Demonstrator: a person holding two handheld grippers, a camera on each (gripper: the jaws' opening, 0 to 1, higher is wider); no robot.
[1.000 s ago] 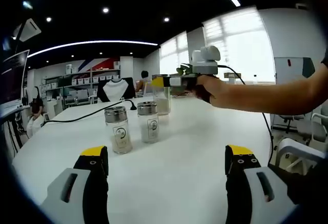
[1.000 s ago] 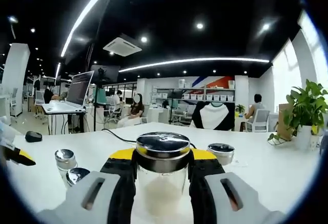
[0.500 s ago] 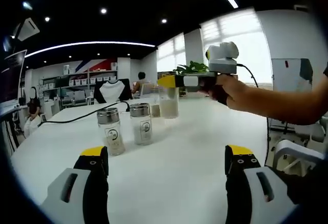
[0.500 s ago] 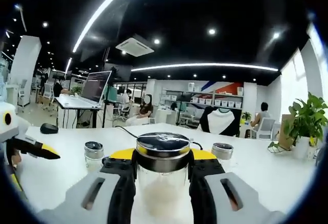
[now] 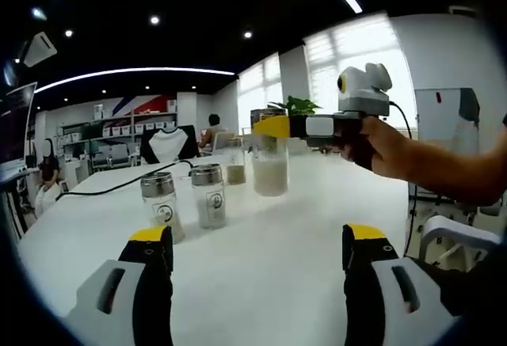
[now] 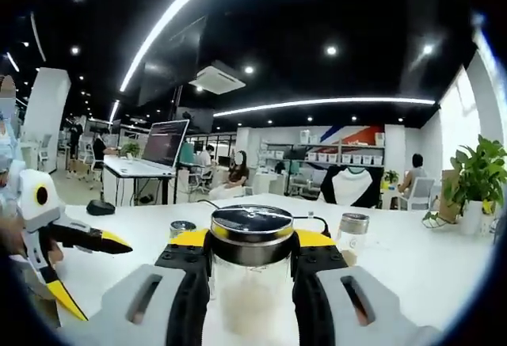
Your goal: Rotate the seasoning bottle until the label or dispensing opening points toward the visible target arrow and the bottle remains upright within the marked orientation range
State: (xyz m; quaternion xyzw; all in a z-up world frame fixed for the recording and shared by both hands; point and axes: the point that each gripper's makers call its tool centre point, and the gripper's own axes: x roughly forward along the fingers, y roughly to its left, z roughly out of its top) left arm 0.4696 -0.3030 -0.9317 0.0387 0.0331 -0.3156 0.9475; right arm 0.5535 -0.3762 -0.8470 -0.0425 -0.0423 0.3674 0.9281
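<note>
Open-plan office: desk with monitor (image 6: 166,142), shelving (image 6: 337,158), seated person (image 6: 235,178), ceiling spotlights, strip lighting

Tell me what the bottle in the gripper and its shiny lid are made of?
The seasoning bottle held in the right gripper looks like clear glass, though it could be clear plastic: you can see pale powder through its wall. Its lid looks like polished metal, because it is silvery and mirrors the ceiling lights. The white table looks smooth and matte.
</note>
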